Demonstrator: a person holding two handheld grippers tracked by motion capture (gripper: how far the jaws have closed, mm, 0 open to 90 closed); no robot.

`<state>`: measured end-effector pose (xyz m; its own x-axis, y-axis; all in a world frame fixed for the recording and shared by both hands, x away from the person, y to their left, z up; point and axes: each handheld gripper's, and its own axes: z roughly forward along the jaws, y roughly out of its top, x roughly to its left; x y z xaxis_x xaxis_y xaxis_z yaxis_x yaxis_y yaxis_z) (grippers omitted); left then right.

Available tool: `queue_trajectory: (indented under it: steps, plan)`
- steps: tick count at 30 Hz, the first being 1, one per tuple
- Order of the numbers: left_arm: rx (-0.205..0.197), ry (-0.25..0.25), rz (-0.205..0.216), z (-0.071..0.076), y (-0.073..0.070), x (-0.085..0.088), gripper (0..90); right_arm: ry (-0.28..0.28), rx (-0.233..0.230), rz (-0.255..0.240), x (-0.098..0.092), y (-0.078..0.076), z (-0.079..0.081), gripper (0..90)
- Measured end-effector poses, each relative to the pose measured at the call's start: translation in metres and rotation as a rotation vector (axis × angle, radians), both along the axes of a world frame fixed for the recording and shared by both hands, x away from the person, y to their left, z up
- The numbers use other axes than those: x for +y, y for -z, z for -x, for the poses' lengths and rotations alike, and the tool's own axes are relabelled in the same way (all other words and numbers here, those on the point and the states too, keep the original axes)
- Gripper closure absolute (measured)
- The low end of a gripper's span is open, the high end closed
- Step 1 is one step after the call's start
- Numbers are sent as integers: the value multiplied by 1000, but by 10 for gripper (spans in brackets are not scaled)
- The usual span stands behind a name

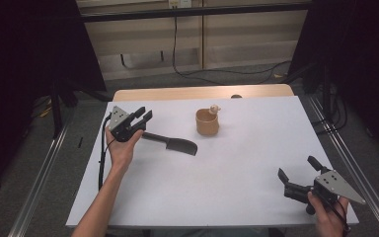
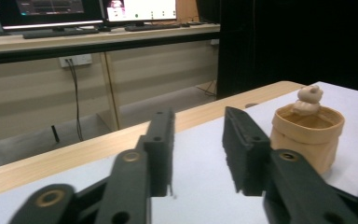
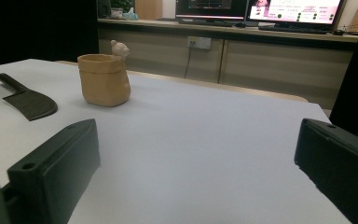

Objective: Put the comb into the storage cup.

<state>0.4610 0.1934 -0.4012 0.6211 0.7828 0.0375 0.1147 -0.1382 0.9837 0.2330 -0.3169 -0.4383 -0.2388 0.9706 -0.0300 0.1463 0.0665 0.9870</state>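
Observation:
A dark cleaver-shaped knife lies flat on the white table top, with its handle toward my left hand. Just past the handle's end, my left gripper stands open with a narrow gap between the jaws and nothing in it; in its own view the left gripper points toward the table's far edge. A tan cup with a small figure on its rim stands upright right of the knife. My right gripper rests open wide near the front right corner, facing the cup and knife.
The wooden table edge runs along the far side. Metal rails flank the table on the floor. Cables hang at the back wall, and monitors stand on a far desk.

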Motion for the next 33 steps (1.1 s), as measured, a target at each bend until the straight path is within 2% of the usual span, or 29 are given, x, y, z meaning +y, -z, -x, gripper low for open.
queue_trajectory:
  steps: [9, 10, 12, 18, 19, 24, 26, 29, 33]
  plan:
    - [7, 35, 14, 0, 2, 0, 900, 1, -3, -2, 0, 0, 0, 0]
    - [13, 40, 24, -1, 2, 0, 900, -1, -3, -2, 0, 0, 1, 0]
    - [19, 41, 8, -1, 3, 0, 900, -2, -3, -2, 0, -1, 1, 0]
    - [55, 31, 1, -4, 5, 3, 900, 1, -4, -3, -1, 0, 1, 0]
    - [67, 30, 13, -5, 6, 3, 900, 1, -5, -2, -1, -1, 1, 0]
    - [124, 36, -8, -10, 12, 7, 900, 2, -4, -4, 0, 0, 0, 0]
    - [139, 34, -19, -12, 13, 7, 900, 0, -3, -3, 0, 0, 0, 0]
    - [158, 38, -11, -13, 13, 7, 900, 0, -1, -4, -1, 0, 0, 0]
    - [185, 57, -69, -15, 11, 3, 900, -2, 0, -3, 0, 0, 0, 0]
